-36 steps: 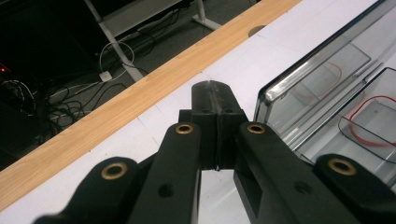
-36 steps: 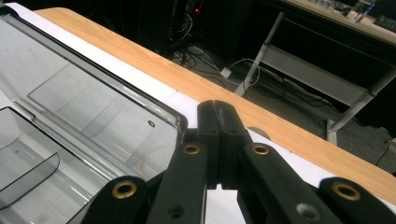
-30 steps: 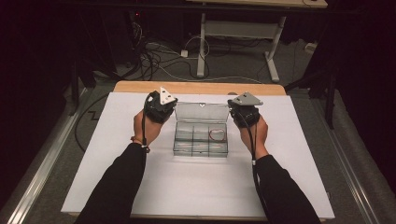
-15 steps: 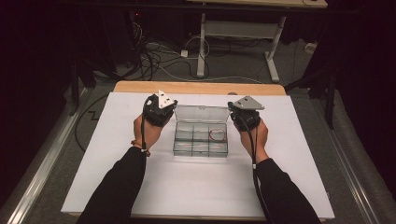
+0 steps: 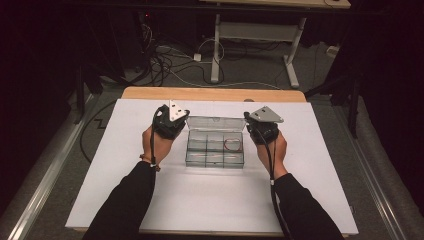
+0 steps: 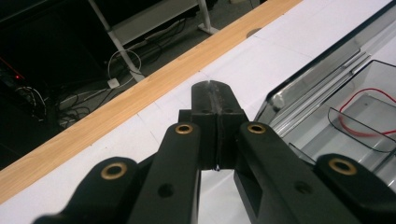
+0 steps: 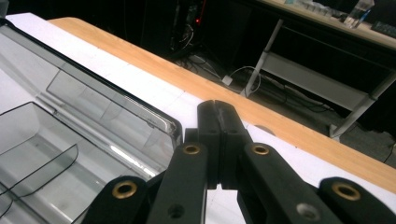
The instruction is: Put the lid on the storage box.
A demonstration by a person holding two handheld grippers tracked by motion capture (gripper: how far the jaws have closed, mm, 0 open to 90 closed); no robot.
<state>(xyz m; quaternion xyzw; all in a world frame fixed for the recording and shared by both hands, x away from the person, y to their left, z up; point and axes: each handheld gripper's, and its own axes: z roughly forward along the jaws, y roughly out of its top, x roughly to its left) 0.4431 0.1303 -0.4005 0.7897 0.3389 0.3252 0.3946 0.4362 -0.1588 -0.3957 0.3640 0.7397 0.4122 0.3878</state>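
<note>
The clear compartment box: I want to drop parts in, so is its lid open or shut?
Open. The clear compartment box has its lid folded back flat on the table, and the compartments lie uncovered, one holding a red loop.

Clear box, red wire, white sheet, black tools.
</note>
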